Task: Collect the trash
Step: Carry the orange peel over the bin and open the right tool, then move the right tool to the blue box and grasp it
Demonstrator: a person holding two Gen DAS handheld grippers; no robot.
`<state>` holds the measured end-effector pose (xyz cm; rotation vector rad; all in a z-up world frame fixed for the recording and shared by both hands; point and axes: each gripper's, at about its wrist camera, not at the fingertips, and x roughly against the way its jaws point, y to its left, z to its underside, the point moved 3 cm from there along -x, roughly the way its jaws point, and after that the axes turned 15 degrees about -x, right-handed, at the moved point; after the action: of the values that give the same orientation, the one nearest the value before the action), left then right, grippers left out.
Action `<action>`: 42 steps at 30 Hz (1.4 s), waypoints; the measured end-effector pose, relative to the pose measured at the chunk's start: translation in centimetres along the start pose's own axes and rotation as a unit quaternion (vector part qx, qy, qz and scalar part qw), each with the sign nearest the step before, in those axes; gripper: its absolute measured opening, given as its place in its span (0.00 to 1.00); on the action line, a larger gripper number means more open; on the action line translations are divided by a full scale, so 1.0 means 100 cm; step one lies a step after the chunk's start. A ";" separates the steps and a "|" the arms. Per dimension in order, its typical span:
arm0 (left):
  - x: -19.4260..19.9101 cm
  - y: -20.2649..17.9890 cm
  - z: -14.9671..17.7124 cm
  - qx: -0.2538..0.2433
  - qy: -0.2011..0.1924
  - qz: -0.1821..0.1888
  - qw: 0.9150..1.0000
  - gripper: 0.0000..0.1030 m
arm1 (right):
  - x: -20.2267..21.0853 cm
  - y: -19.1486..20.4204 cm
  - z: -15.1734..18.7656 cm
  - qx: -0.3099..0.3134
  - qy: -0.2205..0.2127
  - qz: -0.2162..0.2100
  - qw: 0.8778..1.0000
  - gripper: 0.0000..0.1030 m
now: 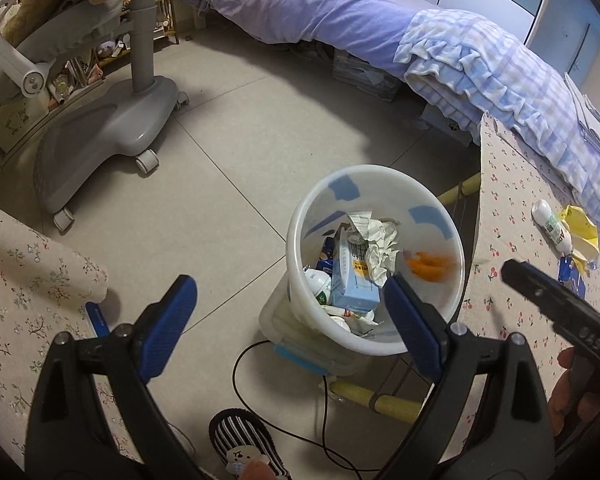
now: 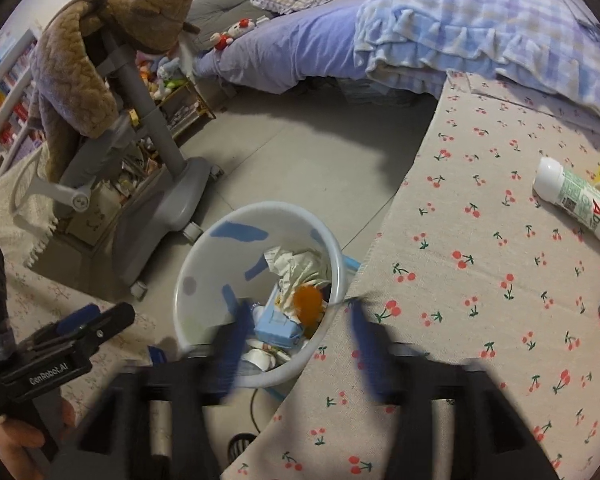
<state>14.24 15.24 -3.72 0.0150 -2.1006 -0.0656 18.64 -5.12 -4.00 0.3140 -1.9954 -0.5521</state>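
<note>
Blurred, seemingly crumpled orange scrap (image 2: 308,300) lies in the white bin (image 2: 204,248); both tools gape, empty.

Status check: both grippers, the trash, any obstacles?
Left gripper open, empty. Right gripper open; blurred orange scrap over the bin. White bottle remains on table. No obstacles.

Left tongs (image 1: 290,318) wide apart, right tongs (image 2: 296,344) parted, both empty

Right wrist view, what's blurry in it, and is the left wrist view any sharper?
Right wrist view: the right gripper is smeared by motion, the orange scrap over the bin is soft, and the cherry-print cloth is crisp. Left wrist view: the left gripper is sharp; only the orange scrap streaks. Both views bend straight edges.
</note>
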 end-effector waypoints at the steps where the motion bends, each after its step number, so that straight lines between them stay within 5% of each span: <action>1: 0.000 0.000 0.000 -0.001 0.000 0.000 1.000 0.92 | 0.003 0.000 -0.001 0.001 -0.007 -0.002 1.000 0.62; 17: -0.004 -0.012 -0.001 -0.016 0.008 0.012 1.000 0.92 | 0.041 -0.041 -0.002 -0.004 -0.024 0.040 0.999 0.63; 32: -0.002 -0.056 -0.020 -0.034 0.001 0.033 0.999 0.92 | 0.108 -0.171 -0.048 -0.038 -0.041 0.141 0.988 0.71; 42: -0.012 -0.101 -0.031 -0.065 0.011 0.038 0.997 0.92 | 0.105 -0.241 -0.079 -0.038 0.003 0.135 0.990 0.71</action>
<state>17.38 5.04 -3.73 -0.1413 -2.0683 -0.1562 20.44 -32.53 -5.05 -0.0035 -1.9652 -0.4517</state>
